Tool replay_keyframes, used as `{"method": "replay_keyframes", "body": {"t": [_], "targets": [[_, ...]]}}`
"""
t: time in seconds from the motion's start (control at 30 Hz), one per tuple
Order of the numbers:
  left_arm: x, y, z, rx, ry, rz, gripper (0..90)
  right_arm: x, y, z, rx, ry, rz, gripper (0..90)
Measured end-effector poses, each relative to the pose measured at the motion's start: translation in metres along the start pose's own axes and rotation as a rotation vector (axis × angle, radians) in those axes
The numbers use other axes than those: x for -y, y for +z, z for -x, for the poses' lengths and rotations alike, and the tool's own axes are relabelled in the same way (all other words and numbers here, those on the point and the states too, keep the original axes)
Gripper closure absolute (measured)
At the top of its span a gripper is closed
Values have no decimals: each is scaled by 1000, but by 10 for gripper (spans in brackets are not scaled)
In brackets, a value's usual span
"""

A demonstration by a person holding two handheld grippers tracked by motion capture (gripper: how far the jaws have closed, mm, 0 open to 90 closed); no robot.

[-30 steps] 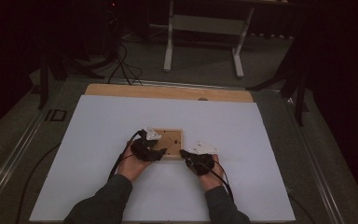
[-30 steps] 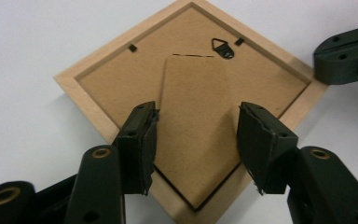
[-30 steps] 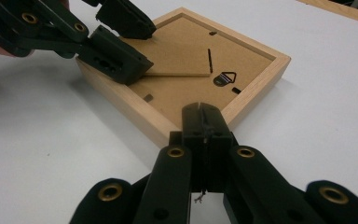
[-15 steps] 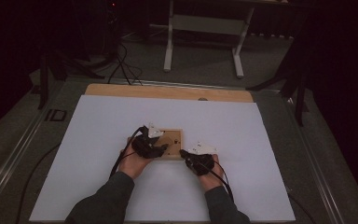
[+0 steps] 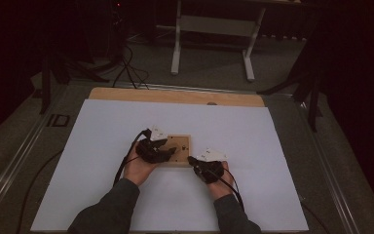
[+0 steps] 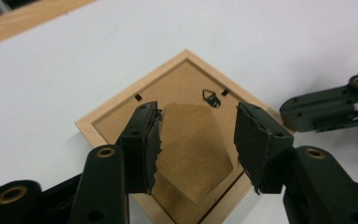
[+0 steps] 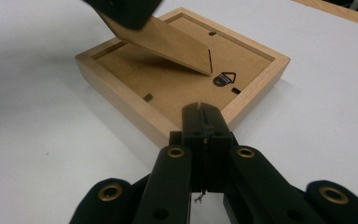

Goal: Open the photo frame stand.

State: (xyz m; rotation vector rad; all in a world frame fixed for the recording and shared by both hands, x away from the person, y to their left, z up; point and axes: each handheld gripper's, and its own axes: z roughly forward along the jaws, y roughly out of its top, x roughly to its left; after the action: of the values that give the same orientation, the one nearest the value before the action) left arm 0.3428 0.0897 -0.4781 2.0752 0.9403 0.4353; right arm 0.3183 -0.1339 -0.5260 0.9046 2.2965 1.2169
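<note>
A light wooden picture frame (image 5: 182, 141) lies face down on the white table top. Its brown back board carries a small metal hanger (image 6: 210, 98) and a hinged cardboard stand (image 6: 191, 149). My left gripper (image 6: 196, 112) reaches over the frame and is shut across the width of that stand, which is tilted up off the back board (image 7: 168, 42). My right gripper (image 7: 204, 109) is shut, and its tips rest against the frame's near rim (image 7: 121, 93). From above, the left gripper (image 5: 168, 151) is over the frame and the right gripper (image 5: 192, 160) sits at its near right corner.
The white sheet (image 5: 102, 131) covers a wooden table whose far edge (image 5: 175, 96) shows. A white table stand (image 5: 209, 29) and dark cables (image 5: 126, 68) are on the floor beyond. Each gripper trails a cable towards the person.
</note>
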Motion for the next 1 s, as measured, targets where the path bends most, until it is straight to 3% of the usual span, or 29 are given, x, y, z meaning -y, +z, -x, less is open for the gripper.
{"method": "replay_keyframes", "body": {"t": [0.33,0.43,0.67,1.0], "targets": [[9,-19,0,44,-28,42,670,0,0,0,1,0,1,898],[11,-22,0,48,-9,22,749,0,0,0,1,0,1,898],[19,-26,-1,60,-10,-3,877,0,0,0,2,2,1,898],[31,-22,-3,46,-23,-65,895,0,0,0,4,1,1,898]]}}
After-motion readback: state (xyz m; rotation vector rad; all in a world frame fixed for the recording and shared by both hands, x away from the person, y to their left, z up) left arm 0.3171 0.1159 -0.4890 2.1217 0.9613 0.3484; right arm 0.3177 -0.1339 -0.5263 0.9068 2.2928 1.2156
